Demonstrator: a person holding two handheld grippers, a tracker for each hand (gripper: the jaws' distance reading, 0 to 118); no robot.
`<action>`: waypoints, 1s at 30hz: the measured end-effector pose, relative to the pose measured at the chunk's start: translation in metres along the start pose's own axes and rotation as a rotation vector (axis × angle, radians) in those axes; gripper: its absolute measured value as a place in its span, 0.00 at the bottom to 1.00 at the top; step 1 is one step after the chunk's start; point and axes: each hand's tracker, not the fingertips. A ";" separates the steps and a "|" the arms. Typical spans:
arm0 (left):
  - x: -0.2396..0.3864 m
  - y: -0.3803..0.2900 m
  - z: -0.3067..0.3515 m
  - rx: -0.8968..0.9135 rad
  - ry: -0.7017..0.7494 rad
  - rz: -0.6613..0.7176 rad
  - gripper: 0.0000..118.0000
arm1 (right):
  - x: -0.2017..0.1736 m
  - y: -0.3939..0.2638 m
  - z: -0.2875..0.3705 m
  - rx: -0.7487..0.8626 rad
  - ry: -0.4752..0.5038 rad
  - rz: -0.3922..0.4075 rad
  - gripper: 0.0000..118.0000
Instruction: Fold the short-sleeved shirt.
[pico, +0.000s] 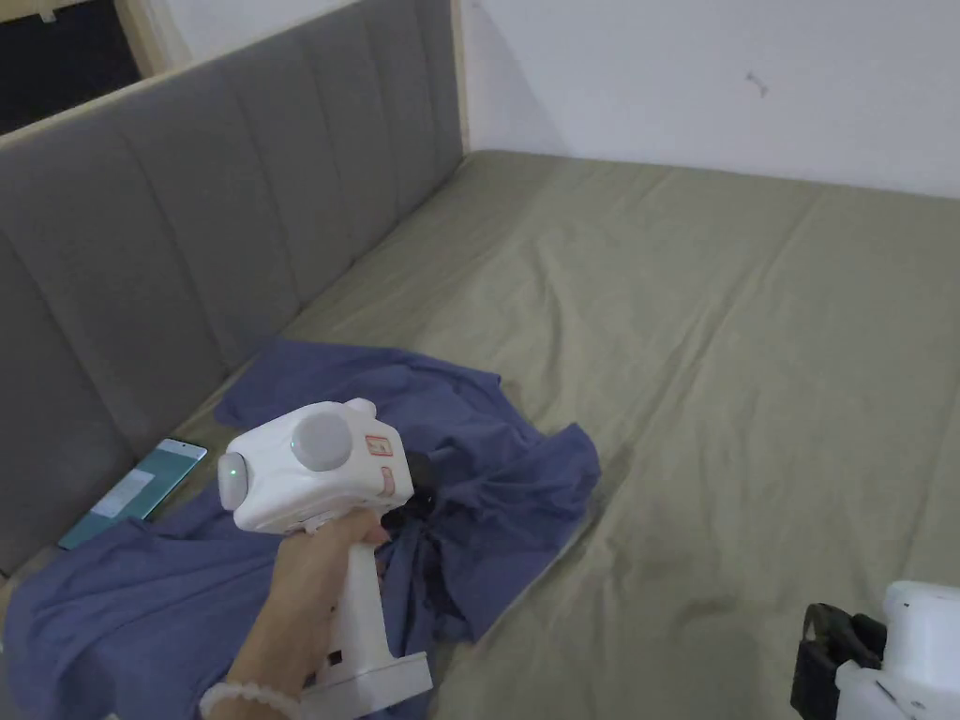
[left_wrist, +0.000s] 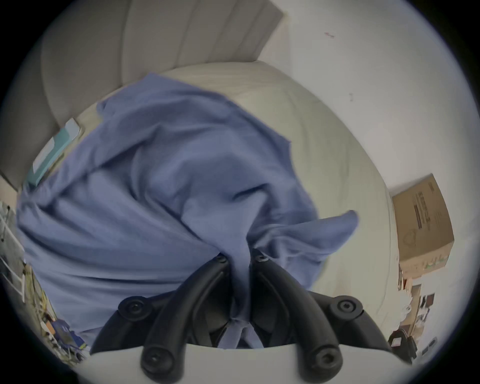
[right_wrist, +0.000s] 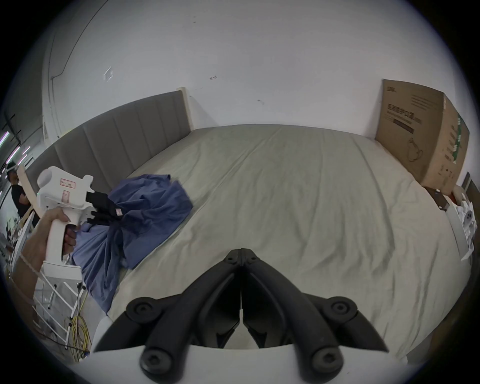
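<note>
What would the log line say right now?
left gripper: shut on shirt | right gripper: shut, holding nothing | shirt: bunched, unfolded, on bed

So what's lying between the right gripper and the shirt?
Bare olive sheet, judging by the right gripper view: the right gripper is shut on nothing, and the blue shirt sits bunched in the left gripper.

Shirt (pico: 309, 525) heaped on the bed (pico: 731, 375) at its near left, beside the headboard (pico: 187, 234) along the left edge. Phone (pico: 133, 492) between shirt and headboard, just left of the cloth. Left gripper (left_wrist: 240, 257) over the shirt's right part, a bunch of cloth pinched between its jaws. Right gripper (right_wrist: 241, 250) near right, well apart, jaws together. Cardboard box (right_wrist: 420, 137) at the far right, against the wall (pico: 712, 84).
</note>
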 end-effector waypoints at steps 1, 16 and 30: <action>0.012 0.003 0.015 0.009 0.009 -0.032 0.08 | 0.007 0.002 0.005 0.012 -0.013 -0.012 0.00; 0.386 -0.139 0.033 -0.147 -0.515 -0.573 0.08 | 0.164 0.013 0.123 0.218 -0.333 -0.283 0.00; 0.429 -0.333 -0.043 -0.495 -0.494 -0.843 1.00 | 0.245 -0.041 0.150 0.147 -0.480 -0.438 0.00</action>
